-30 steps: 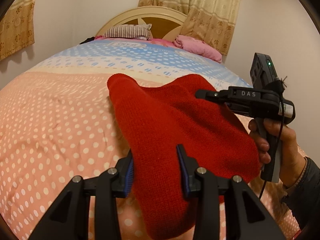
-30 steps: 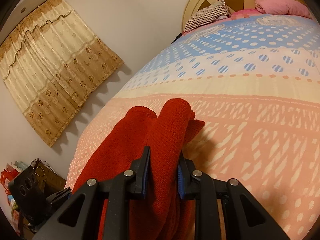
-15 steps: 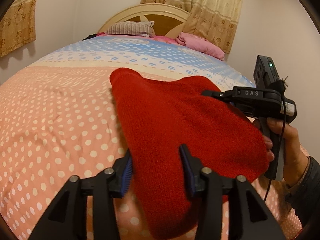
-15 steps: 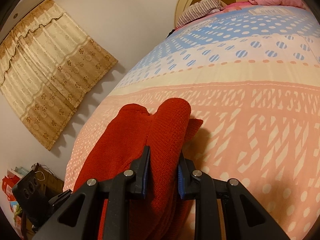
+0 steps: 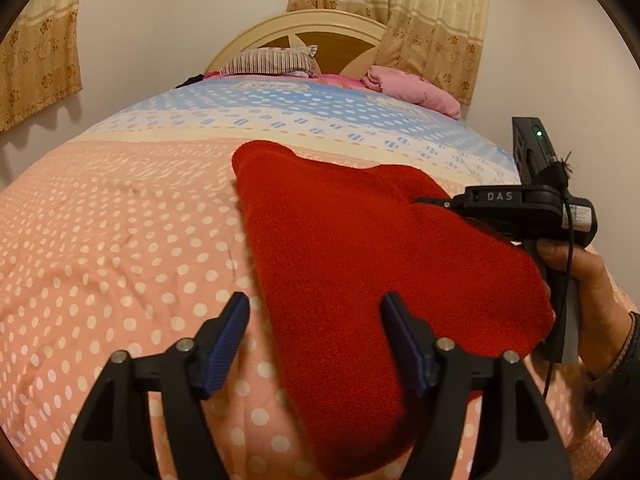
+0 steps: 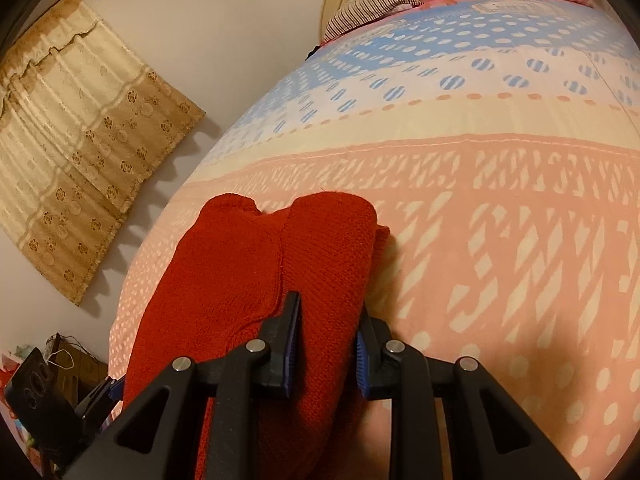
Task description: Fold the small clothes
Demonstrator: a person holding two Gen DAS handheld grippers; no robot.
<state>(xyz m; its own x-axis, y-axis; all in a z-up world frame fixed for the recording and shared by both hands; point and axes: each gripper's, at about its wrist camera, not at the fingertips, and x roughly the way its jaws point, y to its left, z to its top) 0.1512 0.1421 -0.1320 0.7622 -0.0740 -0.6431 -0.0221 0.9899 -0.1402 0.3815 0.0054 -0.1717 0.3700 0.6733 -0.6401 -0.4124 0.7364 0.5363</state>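
Red knit garment [image 5: 360,264] laid folded on the spotted bedspread [image 5: 120,248], one corner pinned, the other being let go

Right gripper [image 6: 326,348] pinches a thick fold at the garment's right edge, probably to steady the stack; left gripper [image 5: 316,340] is opening, cloth between its jaws but the left pad clear of it. Bare quilt lies open to the left and toward the headboard [image 5: 332,36]; the bed's edge is near on the right, by the hand [image 5: 580,280]

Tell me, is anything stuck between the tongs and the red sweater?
Nothing visible is. The right tongs pinch a fold of the red sweater directly. The left tongs are opening, with the sweater's edge lying loose between the blue pads on the dotted bedspread.
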